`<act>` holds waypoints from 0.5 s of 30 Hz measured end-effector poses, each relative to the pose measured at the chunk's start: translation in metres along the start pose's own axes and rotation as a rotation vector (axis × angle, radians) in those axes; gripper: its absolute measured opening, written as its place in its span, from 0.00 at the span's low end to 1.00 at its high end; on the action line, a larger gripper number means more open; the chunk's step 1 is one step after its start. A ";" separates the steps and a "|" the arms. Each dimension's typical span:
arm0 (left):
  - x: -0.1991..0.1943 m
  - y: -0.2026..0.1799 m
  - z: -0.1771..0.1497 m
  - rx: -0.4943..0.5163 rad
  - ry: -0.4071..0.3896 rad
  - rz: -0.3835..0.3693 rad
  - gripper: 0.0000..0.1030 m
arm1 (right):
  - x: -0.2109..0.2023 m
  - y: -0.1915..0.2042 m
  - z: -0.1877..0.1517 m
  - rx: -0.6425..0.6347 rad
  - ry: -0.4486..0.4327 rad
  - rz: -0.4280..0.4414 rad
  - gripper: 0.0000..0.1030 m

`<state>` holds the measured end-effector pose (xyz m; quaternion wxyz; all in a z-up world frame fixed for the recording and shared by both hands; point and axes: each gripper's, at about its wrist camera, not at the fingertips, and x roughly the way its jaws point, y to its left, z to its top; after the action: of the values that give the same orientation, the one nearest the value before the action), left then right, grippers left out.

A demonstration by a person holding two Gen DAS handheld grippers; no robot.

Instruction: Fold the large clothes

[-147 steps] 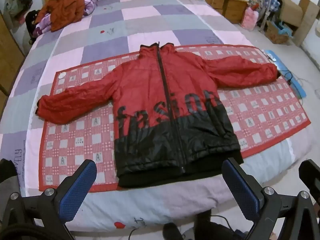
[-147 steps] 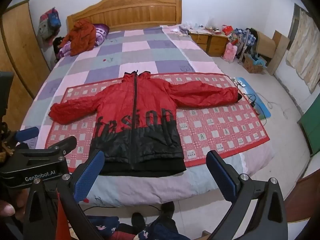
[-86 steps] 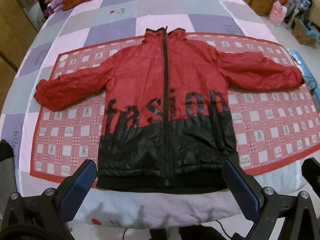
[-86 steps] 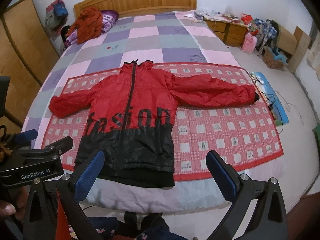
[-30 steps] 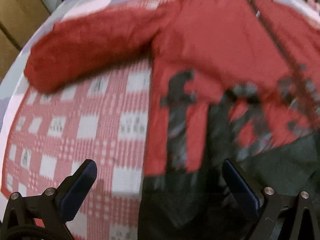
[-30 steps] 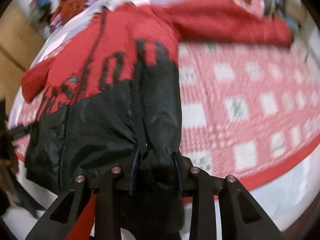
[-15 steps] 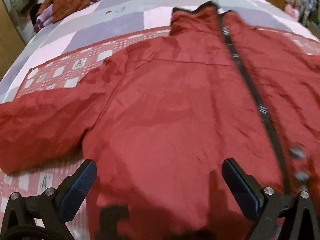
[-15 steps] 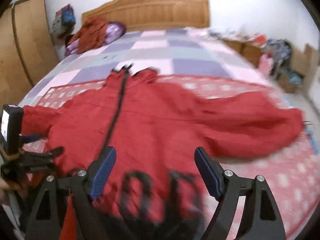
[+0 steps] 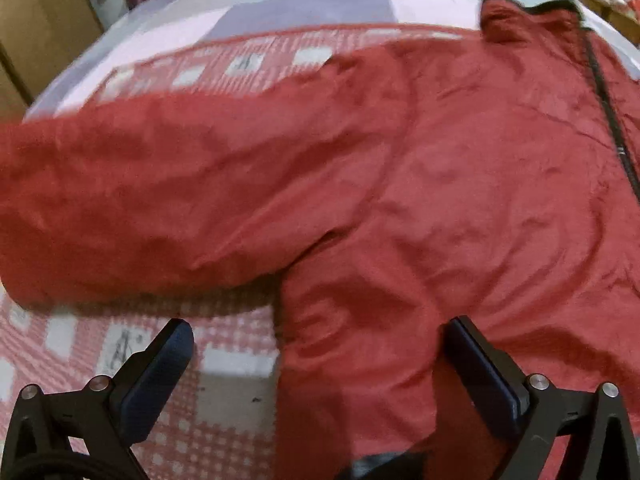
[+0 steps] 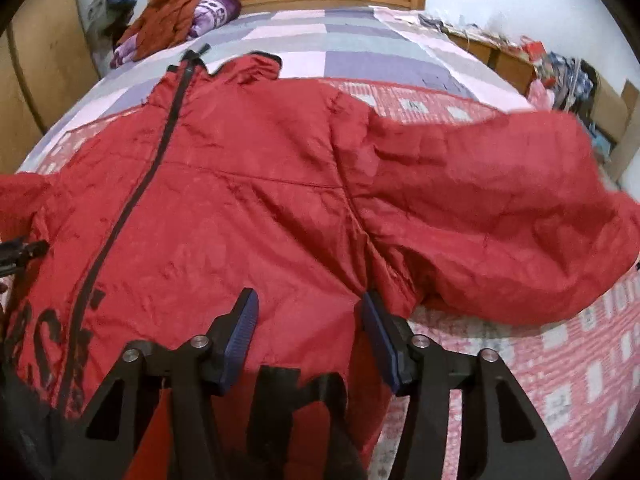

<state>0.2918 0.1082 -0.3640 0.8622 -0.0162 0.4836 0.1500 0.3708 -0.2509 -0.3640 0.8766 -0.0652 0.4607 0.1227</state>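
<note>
Fingers (image 10: pixel 246 320) spread over red jacket (image 10: pixel 256 208)

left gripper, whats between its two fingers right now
In the left wrist view, the open left gripper frames the red jacket side edge below the armpit, plus a strip of red checked mat.

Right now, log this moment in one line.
phase: reach | left gripper: open, over armpit | right gripper: open, over jacket | bed: jacket flat, unfolded

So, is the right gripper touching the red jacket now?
Cannot tell. In the right wrist view the right gripper stands open over the red jacket, but neither contact nor a gap shows plainly.
</note>
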 end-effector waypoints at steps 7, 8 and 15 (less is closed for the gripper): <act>-0.034 -0.082 0.026 0.064 -0.070 -0.153 1.00 | -0.020 -0.006 0.045 -0.058 -0.124 -0.024 0.68; -0.034 -0.090 0.026 0.070 -0.067 -0.161 1.00 | -0.014 -0.018 0.050 -0.054 -0.110 -0.050 0.68; -0.030 -0.125 0.005 0.120 -0.011 -0.134 1.00 | -0.002 -0.209 0.037 0.135 0.027 -0.338 0.68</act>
<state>0.3158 -0.0174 -0.3512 0.8724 0.0042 0.4846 0.0630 0.4565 -0.4435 -0.3407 0.8809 -0.0843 0.4620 -0.0587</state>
